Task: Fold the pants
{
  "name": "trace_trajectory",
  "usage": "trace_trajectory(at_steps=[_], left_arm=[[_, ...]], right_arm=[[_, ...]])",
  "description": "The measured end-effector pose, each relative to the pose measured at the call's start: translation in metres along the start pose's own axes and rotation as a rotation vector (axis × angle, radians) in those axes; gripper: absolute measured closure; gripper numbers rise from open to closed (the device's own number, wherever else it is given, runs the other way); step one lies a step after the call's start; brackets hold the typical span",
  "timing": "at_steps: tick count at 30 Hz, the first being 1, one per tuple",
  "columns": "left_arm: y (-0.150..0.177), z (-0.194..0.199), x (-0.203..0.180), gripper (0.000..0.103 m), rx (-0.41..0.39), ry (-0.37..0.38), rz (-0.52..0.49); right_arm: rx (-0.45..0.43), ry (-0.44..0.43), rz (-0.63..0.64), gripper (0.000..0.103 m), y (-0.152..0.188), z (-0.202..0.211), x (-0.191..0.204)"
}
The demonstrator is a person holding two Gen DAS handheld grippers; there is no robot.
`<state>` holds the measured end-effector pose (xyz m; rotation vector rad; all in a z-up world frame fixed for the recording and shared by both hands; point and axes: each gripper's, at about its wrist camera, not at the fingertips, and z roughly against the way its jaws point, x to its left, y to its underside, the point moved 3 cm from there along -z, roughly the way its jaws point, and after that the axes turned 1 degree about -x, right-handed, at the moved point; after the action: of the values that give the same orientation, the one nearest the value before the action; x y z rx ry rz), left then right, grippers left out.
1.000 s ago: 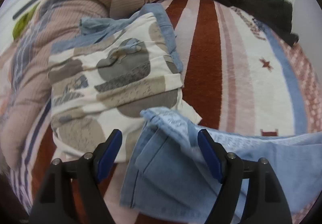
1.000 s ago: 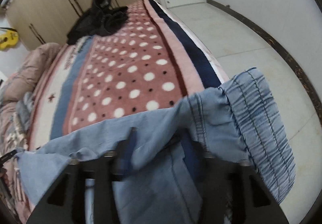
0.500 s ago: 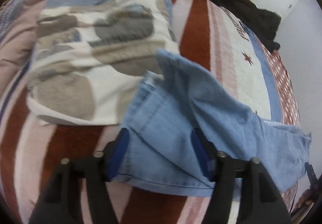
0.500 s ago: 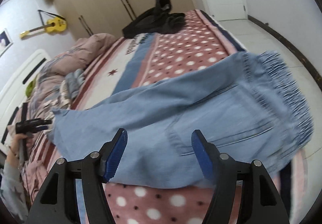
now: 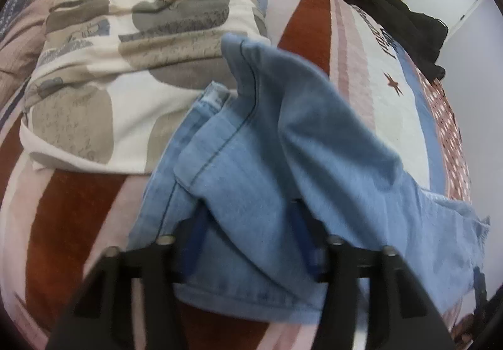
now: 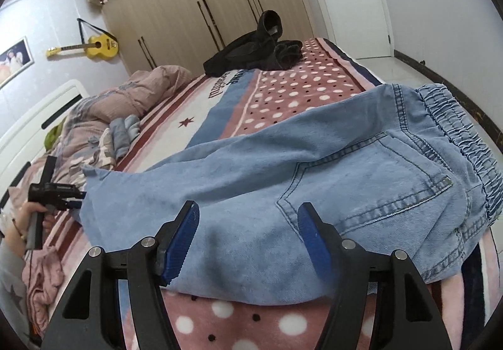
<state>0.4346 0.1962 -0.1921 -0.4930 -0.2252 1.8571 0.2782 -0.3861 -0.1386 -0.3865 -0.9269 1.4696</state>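
Light blue denim pants [image 6: 283, 180] lie along the bed, elastic waistband [image 6: 456, 130] at the right, leg hems at the left. My right gripper [image 6: 248, 218] is open, its blue pads just above the seat of the pants near the back pocket, holding nothing. My left gripper [image 5: 248, 218] has its jaws apart and pushed in around the raised leg-end fabric [image 5: 267, 136], which drapes over and partly hides the blue pads. It also shows small in the right wrist view [image 6: 75, 196], at the hem.
A patterned cream pillow [image 5: 132, 45] lies just beyond the leg hems. A pink duvet [image 6: 132, 95] is heaped at the bed head. A black garment [image 6: 257, 51] sits at the far end of the blanket. The bed edge and floor are at the right.
My right gripper let go of the pants, opened and backed off; the pants now lie flat. My left gripper moved forward into the leg ends, whose fabric now covers its pads.
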Motion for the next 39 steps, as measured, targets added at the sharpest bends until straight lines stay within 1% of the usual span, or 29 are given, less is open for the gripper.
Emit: trace_trajectory(at_steps=[3,5,7,9,12,15,17,20,21,23,24,25,27,28,30,32,34,35,36,39], left_arm=[[-0.004,0.002,0.002,0.097,-0.044,-0.021,0.021],[-0.003,0.013,0.002,0.101,-0.091,-0.049,-0.003],[0.000,0.031,0.002,0.102,-0.142,-0.107,-0.048],[0.004,0.046,0.006,0.103,-0.168,-0.120,-0.070],[0.010,0.059,0.016,0.103,-0.163,-0.135,-0.072],[0.018,0.064,0.027,0.103,-0.164,-0.170,-0.080],[0.024,0.063,0.035,0.103,-0.152,-0.200,-0.081],[0.033,0.051,0.043,0.102,-0.098,-0.240,-0.076],[0.035,0.047,0.043,0.100,-0.096,-0.262,-0.087],[0.038,0.045,0.039,0.100,-0.102,-0.294,-0.107],[0.037,0.045,0.037,0.099,-0.102,-0.295,-0.105],[0.036,0.045,0.036,0.093,-0.098,-0.291,-0.098],[0.033,0.050,0.033,0.048,-0.110,-0.278,-0.087],[0.030,0.055,0.028,0.043,-0.141,-0.279,-0.101],[0.027,0.062,0.018,0.042,-0.172,-0.289,-0.136],[0.023,0.065,0.009,0.042,-0.182,-0.273,-0.151],[0.019,0.063,0.002,0.040,-0.175,-0.233,-0.149],[0.017,0.061,0.000,0.036,-0.169,-0.219,-0.147],[0.016,0.058,-0.002,0.034,-0.162,-0.211,-0.146],[0.014,0.045,-0.003,0.034,-0.140,-0.236,-0.148]], right_arm=[[-0.005,-0.012,-0.004,0.042,0.000,0.000,-0.001],[-0.011,-0.020,-0.007,0.043,0.001,0.001,-0.002],[-0.017,-0.028,-0.012,0.043,0.003,0.003,-0.004],[-0.019,-0.030,-0.012,0.043,0.004,0.002,-0.004],[-0.026,-0.029,-0.007,0.043,0.005,0.003,-0.003],[-0.028,-0.038,-0.013,0.043,0.004,0.003,-0.004],[-0.031,-0.048,-0.021,0.043,0.004,0.004,-0.006],[-0.031,-0.053,-0.028,0.043,0.003,0.005,-0.007],[-0.031,-0.052,-0.027,0.043,0.004,0.005,-0.007],[-0.031,-0.045,-0.028,0.043,0.003,0.005,-0.008],[-0.030,-0.045,-0.032,0.043,0.003,0.005,-0.009],[-0.031,-0.045,-0.036,0.043,0.003,0.005,-0.010],[-0.032,-0.039,-0.039,0.042,0.002,0.007,-0.011],[-0.030,-0.028,-0.038,0.042,0.001,0.008,-0.012],[-0.028,0.004,-0.028,0.041,-0.007,0.014,-0.015],[-0.039,0.033,-0.032,0.041,-0.017,0.025,-0.021],[-0.047,0.076,-0.050,0.037,-0.030,0.040,-0.034],[-0.047,0.101,-0.059,0.031,-0.035,0.047,-0.041],[-0.045,0.128,-0.069,0.028,-0.040,0.053,-0.049],[-0.025,0.233,-0.088,0.026,-0.050,0.071,-0.080]])
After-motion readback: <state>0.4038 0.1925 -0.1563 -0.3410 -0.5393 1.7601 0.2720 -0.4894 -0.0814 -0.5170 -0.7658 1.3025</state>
